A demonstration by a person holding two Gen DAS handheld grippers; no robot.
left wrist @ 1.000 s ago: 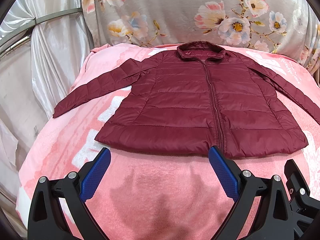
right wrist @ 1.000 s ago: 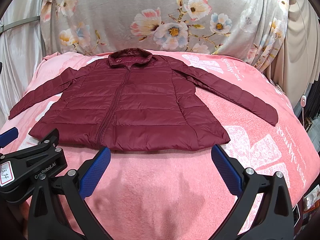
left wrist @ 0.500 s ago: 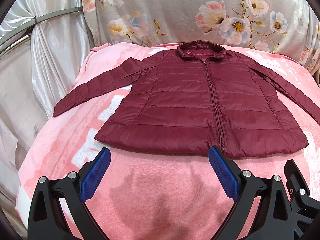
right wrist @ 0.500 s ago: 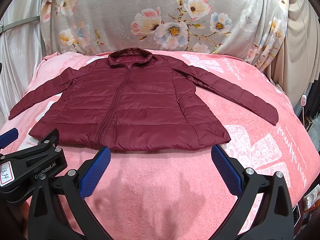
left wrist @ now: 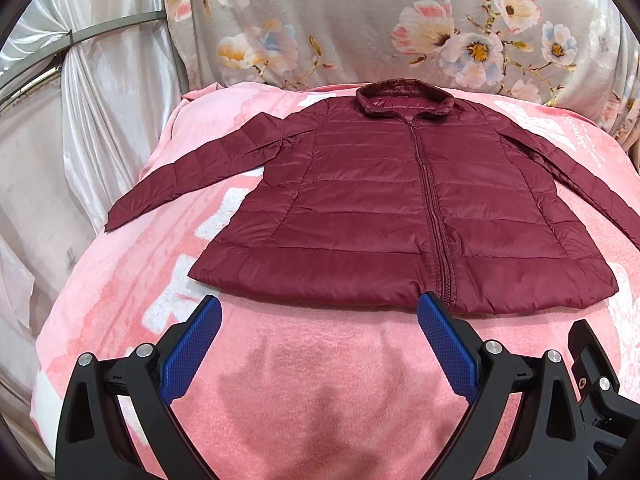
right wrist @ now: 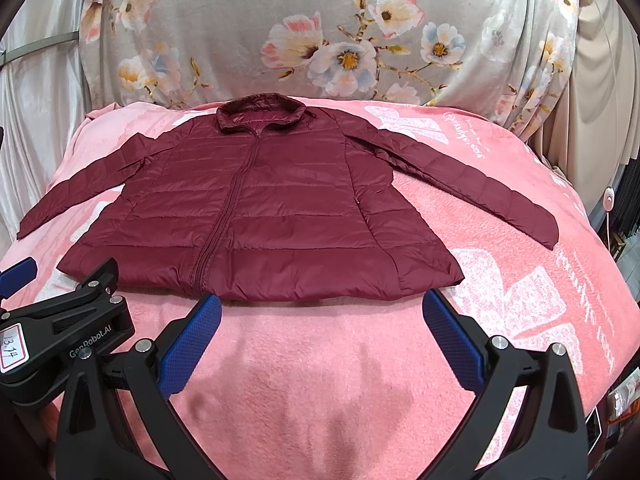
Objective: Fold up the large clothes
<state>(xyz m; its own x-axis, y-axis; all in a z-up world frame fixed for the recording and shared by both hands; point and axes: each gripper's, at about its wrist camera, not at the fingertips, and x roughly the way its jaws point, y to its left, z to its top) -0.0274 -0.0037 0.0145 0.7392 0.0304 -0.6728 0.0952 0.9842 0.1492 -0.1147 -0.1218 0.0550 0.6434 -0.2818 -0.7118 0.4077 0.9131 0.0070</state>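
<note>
Left wrist view: maroon jacket (left wrist: 400, 208) flat on pink blanket (left wrist: 320, 360), zipped, sleeves spread, hem just beyond left gripper (left wrist: 318, 312), spread wide, empty. Right gripper (right wrist: 322, 310) likewise wide, empty; bare blanket (right wrist: 540, 320) right of hem.

- Pink fleece blanket (left wrist: 320, 380) w/ white print + lettering, spread over whole work surface.
- Behind it, grey floral cloth (right wrist: 304, 32) hung as backdrop; pink, white & blue blossoms.
- Left side: shiny white satin drape (left wrist: 100, 100), bunched under a grey strap (left wrist: 116, 28).
- Right side: beige curtain (right wrist: 596, 100), plain folds.
- Small white round device on a cord (right wrist: 609, 199) hanging at right edge, near dark gap.
- Even, soft indoor light; faint shadows on blanket in foreground.
</note>
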